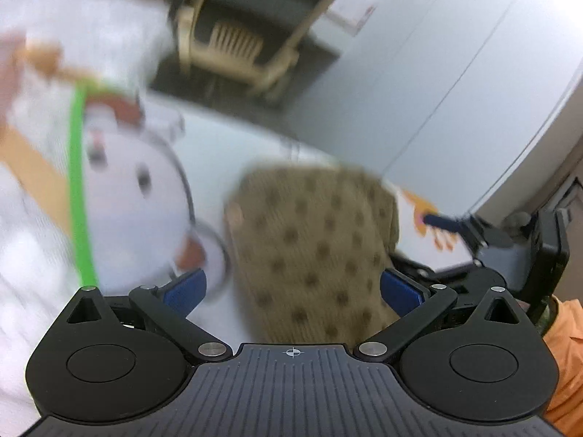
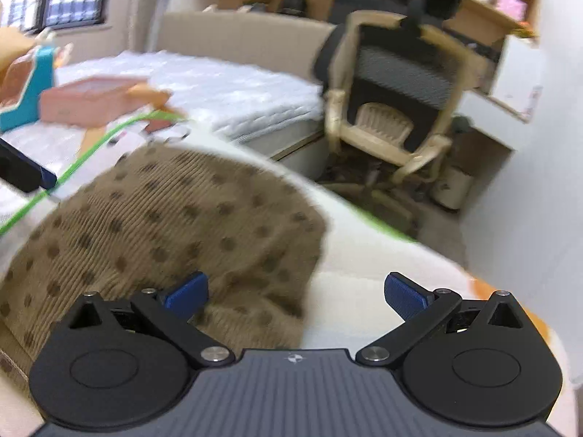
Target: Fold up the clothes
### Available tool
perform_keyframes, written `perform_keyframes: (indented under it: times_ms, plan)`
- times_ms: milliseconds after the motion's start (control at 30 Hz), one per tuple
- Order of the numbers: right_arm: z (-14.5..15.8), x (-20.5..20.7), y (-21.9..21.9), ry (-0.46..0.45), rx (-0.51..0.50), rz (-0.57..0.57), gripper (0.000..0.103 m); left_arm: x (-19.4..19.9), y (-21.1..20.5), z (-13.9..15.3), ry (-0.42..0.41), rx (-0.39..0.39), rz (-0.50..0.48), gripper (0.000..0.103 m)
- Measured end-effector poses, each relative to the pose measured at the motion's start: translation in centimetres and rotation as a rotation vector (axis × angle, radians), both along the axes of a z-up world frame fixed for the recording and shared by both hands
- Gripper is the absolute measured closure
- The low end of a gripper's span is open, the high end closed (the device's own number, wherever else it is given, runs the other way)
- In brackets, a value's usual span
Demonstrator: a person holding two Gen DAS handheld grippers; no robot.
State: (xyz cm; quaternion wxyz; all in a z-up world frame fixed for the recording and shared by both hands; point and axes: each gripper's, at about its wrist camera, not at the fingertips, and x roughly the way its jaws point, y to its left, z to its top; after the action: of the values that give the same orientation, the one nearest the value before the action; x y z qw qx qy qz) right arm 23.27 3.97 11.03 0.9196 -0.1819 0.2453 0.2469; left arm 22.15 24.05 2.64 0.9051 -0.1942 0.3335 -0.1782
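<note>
A brown corduroy garment with dark dots (image 1: 313, 247) lies folded on a white printed mat (image 1: 138, 189). My left gripper (image 1: 293, 291) stands open just above its near end, blue pads on either side and nothing pinched. In the right wrist view the same garment (image 2: 164, 225) covers the lower left, on the mat (image 2: 364, 255). My right gripper (image 2: 297, 295) is open too; its left pad is over the cloth's near right corner, its right pad over bare mat. The right gripper (image 1: 455, 224) also shows at the right edge of the left wrist view. Both views are blurred.
A beige office chair (image 2: 393, 109) stands on the floor beyond the mat's far edge, next to a desk (image 2: 503, 18). A mattress (image 2: 233, 87) carries a pink box (image 2: 87, 102) and a teal item (image 2: 25, 87). An orange sleeve (image 1: 564, 357) is at lower right.
</note>
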Motion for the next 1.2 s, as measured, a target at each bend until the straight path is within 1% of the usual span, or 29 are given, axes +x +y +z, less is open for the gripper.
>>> perform_keyframes:
  times_ms: [67,100,133,167,200,233,300,333,400,433,500,567,633,667,700,767,800,833,867,900,967,1000,1033,1133,1200]
  plan:
    - [1.5,-1.3,-0.5,-0.014,0.059,0.052,0.0,1.2,-0.9,1.6,-0.064,-0.018,-0.031,0.0]
    - [2.1,-1.9,-0.4,-0.007,0.086,0.099,0.0,2.5,-2.0,1.9,-0.072,-0.034,-0.05,0.0]
    - [2.3,-2.4,0.3,0.019,0.108,0.157,0.0,4.0,-3.3,2.0,-0.072,-0.051,-0.068,0.0]
    - [2.1,-2.9,1.0,0.052,0.128,0.215,0.0,5.9,-4.7,1.8,-0.048,-0.079,-0.09,0.0]
    - [2.0,-3.5,1.7,0.086,0.148,0.272,0.0,7.8,-5.8,1.0,-0.007,-0.108,-0.102,0.0]
    - [1.2,-3.6,2.4,0.143,0.16,0.305,0.0,9.6,-6.5,-0.1,0.039,-0.123,-0.095,0.0]
    - [-1.5,-3.2,3.8,0.291,0.172,0.335,0.0,12.2,-7.5,-2.1,0.064,-0.128,-0.085,0.0]
    - [-2.2,-3.3,4.0,0.315,0.166,0.345,0.0,12.8,-7.7,-2.6,0.06,-0.123,-0.079,0.0]
    - [-2.9,-4.0,3.9,0.286,0.137,0.357,0.0,13.3,-7.5,-2.4,0.072,-0.131,-0.049,0.0]
    - [-2.6,-4.2,3.4,0.28,0.134,0.366,0.0,13.2,-7.1,-2.1,0.077,-0.147,-0.035,0.0]
    - [-1.2,-4.2,1.7,0.28,0.144,0.388,0.0,12.0,-6.2,-0.9,0.054,-0.153,-0.002,0.0]
    - [0.2,-3.9,-0.3,0.231,0.144,0.359,0.0,9.4,-5.4,0.0,0.011,-0.124,0.025,0.0]
    - [1.0,-2.7,-1.9,0.185,0.15,0.28,0.0,6.6,-4.8,0.7,-0.027,-0.092,0.045,0.0]
    - [1.2,-2.1,-2.7,0.165,0.154,0.235,0.0,5.3,-4.8,0.6,-0.033,-0.082,0.045,0.0]
    - [1.3,-1.5,-3.3,0.156,0.17,0.179,0.0,4.4,-5.1,0.2,-0.027,-0.069,0.05,0.0]
    - [0.7,0.6,-3.9,0.176,0.237,0.051,0.0,2.9,-5.8,-0.9,-0.006,-0.038,0.066,0.0]
    - [0.3,1.6,-3.9,0.17,0.252,-0.011,0.0,2.2,-6.1,-1.4,0.004,-0.023,0.074,0.0]
    - [-0.3,2.4,-3.6,0.153,0.252,-0.073,0.0,1.4,-6.5,-2.0,0.014,-0.007,0.082,0.0]
    - [-1.0,3.1,-3.2,0.123,0.23,-0.113,0.0,0.9,-7.0,-2.3,0.021,0.029,0.085,0.0]
    - [-1.7,3.6,-2.6,0.085,0.192,-0.138,0.0,0.5,-7.5,-2.6,0.026,0.075,0.085,0.0]
    - [-3.6,5.1,-0.9,0.066,0.064,-0.193,0.0,0.2,-8.3,-3.2,0.04,0.148,0.076,0.0]
    - [-4.5,5.9,0.1,0.064,-0.008,-0.22,0.0,0.1,-8.5,-3.5,0.047,0.17,0.075,0.0]
    - [-4.8,6.2,0.3,0.07,-0.026,-0.235,0.0,0.0,-8.5,-3.6,0.046,0.176,0.079,0.0]
    - [-4.1,5.9,-0.4,0.104,0.039,-0.253,0.0,-0.7,-8.2,-3.7,0.035,0.183,0.091,0.0]
    - [-3.1,4.8,-1.4,0.107,0.091,-0.238,0.0,-1.0,-8.1,-3.7,0.029,0.196,0.099,0.0]
